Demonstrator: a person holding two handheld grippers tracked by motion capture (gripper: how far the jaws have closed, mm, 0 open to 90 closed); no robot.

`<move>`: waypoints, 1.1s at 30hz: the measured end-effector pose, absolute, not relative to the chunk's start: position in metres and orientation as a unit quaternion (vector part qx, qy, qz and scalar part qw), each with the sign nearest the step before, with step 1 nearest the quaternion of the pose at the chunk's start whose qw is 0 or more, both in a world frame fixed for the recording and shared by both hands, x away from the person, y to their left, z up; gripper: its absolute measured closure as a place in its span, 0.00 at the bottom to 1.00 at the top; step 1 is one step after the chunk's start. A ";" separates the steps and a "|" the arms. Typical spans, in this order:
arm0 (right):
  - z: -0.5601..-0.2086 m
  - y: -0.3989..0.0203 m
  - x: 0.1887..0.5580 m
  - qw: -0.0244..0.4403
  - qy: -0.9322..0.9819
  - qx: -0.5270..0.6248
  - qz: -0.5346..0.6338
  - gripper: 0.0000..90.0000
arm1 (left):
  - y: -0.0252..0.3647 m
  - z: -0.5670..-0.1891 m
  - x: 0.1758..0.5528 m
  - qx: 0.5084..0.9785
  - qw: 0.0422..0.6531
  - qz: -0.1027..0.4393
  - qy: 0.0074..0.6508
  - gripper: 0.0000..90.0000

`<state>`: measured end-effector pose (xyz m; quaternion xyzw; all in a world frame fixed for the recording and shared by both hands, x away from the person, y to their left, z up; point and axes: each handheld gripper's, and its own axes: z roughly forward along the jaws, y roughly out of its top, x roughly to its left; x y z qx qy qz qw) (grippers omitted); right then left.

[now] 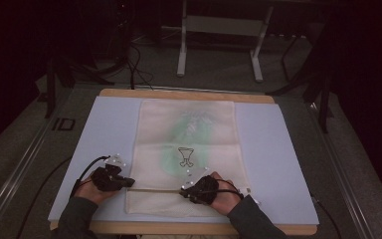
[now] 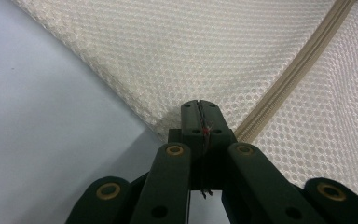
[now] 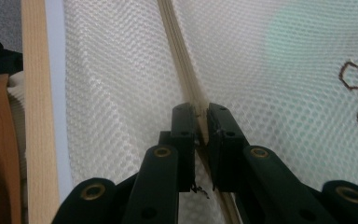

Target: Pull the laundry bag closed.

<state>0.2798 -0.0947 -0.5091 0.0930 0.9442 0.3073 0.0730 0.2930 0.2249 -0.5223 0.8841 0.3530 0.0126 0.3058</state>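
Observation:
A cream mesh bag (image 1: 184, 124) lies flat on a pale blue mat (image 1: 104, 129). A zipper (image 1: 154, 189) runs across the bag near its front end. Something green with a brown outline drawing (image 1: 186, 155) shows through the mesh. My left gripper (image 1: 129, 183) is at the bag's left edge. In the left gripper view, my left gripper (image 2: 199, 105) is shut on the mesh (image 2: 191, 46) by the end of the zipper (image 2: 298, 70). My right gripper (image 1: 183, 191) is at the middle of the zipper. In the right gripper view, my right gripper (image 3: 200, 109) is shut on the zipper band (image 3: 177, 46).
The mat covers a wooden table (image 1: 179, 93) whose front edge (image 3: 37, 116) runs close to my right hand. Beyond the table stand white frame legs (image 1: 181, 55), with cables (image 1: 137, 64) on the grey floor. Bare mat lies on both sides of the bag.

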 end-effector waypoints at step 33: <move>-0.513 -0.120 0.280 0.079 0.947 0.108 0.294 0.91 | 0.225 -0.522 0.293 0.884 0.306 0.013 0.352 1.00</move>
